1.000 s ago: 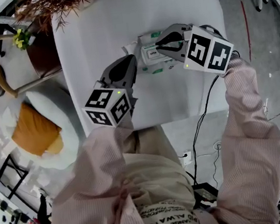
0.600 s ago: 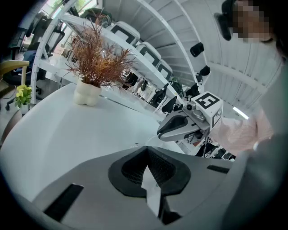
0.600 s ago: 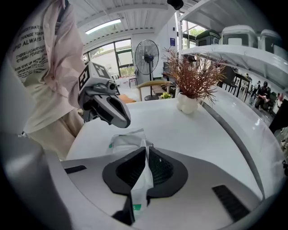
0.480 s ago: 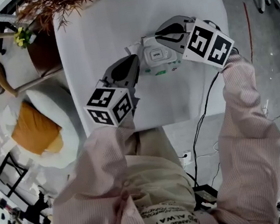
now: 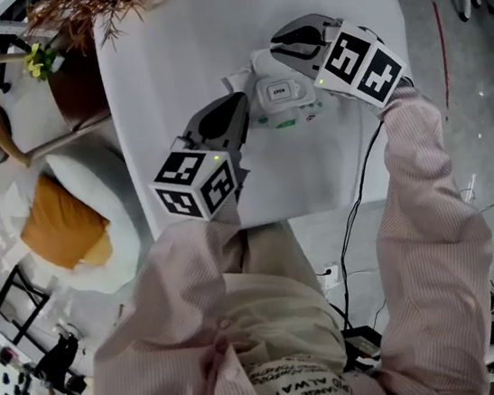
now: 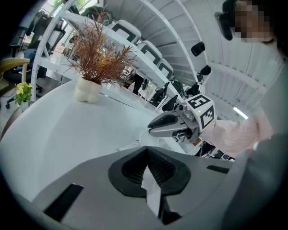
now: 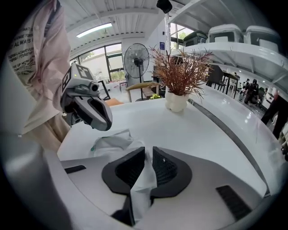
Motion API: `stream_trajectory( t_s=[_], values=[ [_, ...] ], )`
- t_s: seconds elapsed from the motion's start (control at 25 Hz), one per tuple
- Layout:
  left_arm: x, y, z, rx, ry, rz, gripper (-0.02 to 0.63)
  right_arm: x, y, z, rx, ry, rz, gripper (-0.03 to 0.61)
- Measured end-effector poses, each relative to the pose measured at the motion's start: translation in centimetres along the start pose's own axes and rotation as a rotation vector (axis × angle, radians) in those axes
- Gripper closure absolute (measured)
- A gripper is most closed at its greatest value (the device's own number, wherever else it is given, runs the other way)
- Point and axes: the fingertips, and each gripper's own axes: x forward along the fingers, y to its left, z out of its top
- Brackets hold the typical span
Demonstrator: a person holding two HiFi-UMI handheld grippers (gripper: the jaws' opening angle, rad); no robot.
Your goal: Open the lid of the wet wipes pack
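The table (image 5: 172, 56) is white and bare apart from a dried reddish-brown plant (image 6: 101, 54) in a white vase (image 6: 87, 90) near its far edge. The wet wipes pack (image 5: 287, 109) lies toward the table's right side. Its lid (image 5: 279, 91) is flat on top. Beside the table on the grey floor stands a seat with an orange cushion (image 5: 60, 227), and a black cable (image 5: 356, 195) trails down from the right arm.

The head view alone shows the pack whole, with a gripper at each end. The left gripper (image 5: 238, 107) is at the pack's near-left edge and the right gripper (image 5: 277, 49) is over its far end.

The left gripper view hides the pack behind the gripper's body. It shows the jaws clamped together on a thin white strip of the pack's wrapper.

The right gripper view shows crumpled white wrapper pinched between the right jaws. They are easing open slightly but the pads still press on it, and the pack's green-marked body lies just beyond.

Only that view takes in a standing fan (image 7: 136, 58) and windows behind the table. Both gripper views show curved white shelving (image 7: 234, 49) holding pale cases.
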Motion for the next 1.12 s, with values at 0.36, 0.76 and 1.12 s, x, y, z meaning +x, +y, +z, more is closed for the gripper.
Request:
stream_trajectory(
  t_s=[0.36, 0.76, 1.12],
  values=[
    [0.0, -0.6, -0.7, 0.001, 0.011, -0.010, 0.617, 0.8, -0.7, -0.6, 0.008, -0.027, -0.114, 0.538],
    [-1.3, -1.5, 0.0, 0.027, 0.001, -0.021, 0.617, -0.7, -1.1, 0.1, 0.046, -0.106, -0.270, 0.509],
    [-4.1, -3.9, 2.1, 0.105, -0.037, -0.055, 0.617, -6.4, -0.5, 3.4, 0.184, -0.296, -0.474, 0.565]
  ],
)
